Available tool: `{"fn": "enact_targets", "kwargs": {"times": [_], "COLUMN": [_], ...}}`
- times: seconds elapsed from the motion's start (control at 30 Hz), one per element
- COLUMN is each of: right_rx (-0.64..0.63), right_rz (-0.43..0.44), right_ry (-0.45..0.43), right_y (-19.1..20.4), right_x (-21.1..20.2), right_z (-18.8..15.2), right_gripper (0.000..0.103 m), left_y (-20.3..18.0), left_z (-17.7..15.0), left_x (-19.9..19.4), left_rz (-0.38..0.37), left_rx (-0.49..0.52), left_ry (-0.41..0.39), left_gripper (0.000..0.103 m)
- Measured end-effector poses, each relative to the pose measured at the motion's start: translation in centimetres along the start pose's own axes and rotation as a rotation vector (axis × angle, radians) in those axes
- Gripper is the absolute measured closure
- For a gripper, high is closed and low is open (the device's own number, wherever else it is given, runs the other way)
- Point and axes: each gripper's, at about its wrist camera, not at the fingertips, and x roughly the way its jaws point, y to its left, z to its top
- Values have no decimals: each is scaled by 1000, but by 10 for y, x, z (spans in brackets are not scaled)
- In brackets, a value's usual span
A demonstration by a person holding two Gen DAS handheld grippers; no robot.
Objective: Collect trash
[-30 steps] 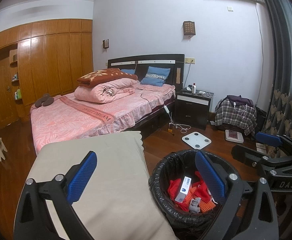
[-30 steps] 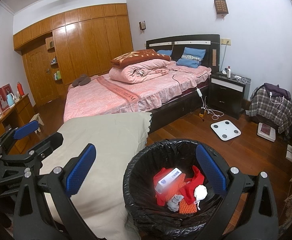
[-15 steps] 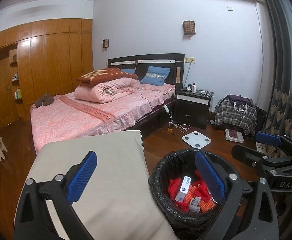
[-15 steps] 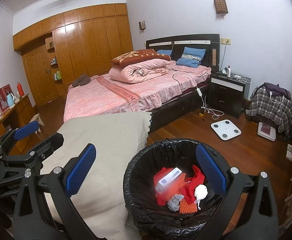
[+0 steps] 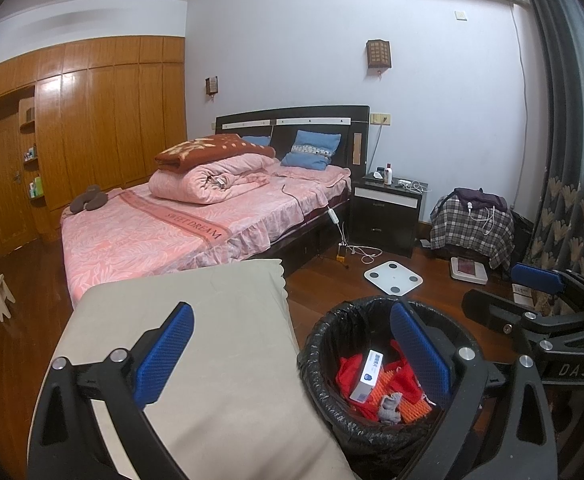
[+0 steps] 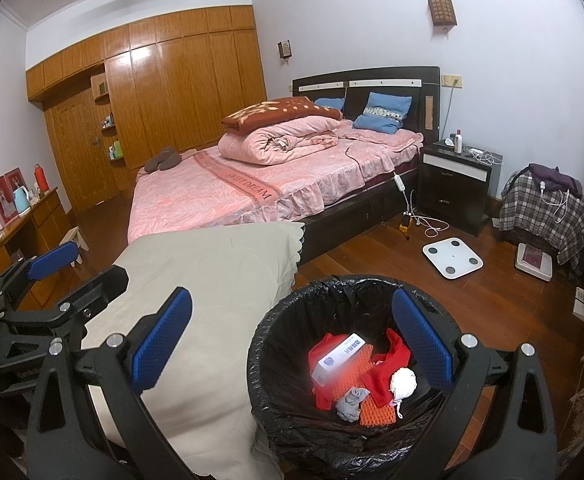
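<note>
We hold both grippers above a bedroom floor, side by side, each looking down toward the same bin. Our left gripper (image 5: 290, 350) has its blue-padded fingers (image 5: 164, 354) spread wide with nothing between them; it hangs over the near right edge of a beige cloth-covered surface (image 5: 212, 320) and the left rim of the trash bin (image 5: 323, 384). Our right gripper (image 6: 292, 346) is just as wide open and equally empty, its right finger over the bin's right rim and its left finger over the beige cloth.

The trash bin stands on the wooden floor (image 6: 371, 248), touching or just beside the right edge of the cloth-covered surface, and is lined with a black plastic bag. Inside it lies the collected trash: a white box (image 6: 337, 358) with blue print resting on red wrapping (image 6: 383, 380), an orange ridged piece (image 6: 375, 410), a small grey crumpled scrap (image 6: 349, 400) and a white wad (image 6: 403, 384) toward the right side.

Beyond the bin, a white bathroom scale (image 6: 451, 258) sits on the floor near a dark nightstand (image 6: 451, 184). A bed (image 6: 252, 192) with pink bedding fills the middle of the room, folded quilts stacked near its headboard. In the left view the right gripper shows at the right edge, above the floor.
</note>
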Motion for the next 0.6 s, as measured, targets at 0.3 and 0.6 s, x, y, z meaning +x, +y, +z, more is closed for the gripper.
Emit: {"fn": "enact_targets", "kwargs": {"times": [0.3, 0.6], "right_rx": [1, 2], "right_rz": [-1, -1], "right_ry": [-1, 1], "right_y": [0, -1], "right_x": [0, 0], "right_z": [0, 0], "right_gripper": [6, 6], "left_y": [0, 1], "left_z": [-1, 0], "left_x": [-1, -1], "left_rz": [2, 0], "left_rx": [-1, -1], "left_ry": [2, 1], "left_gripper": [6, 6]}}
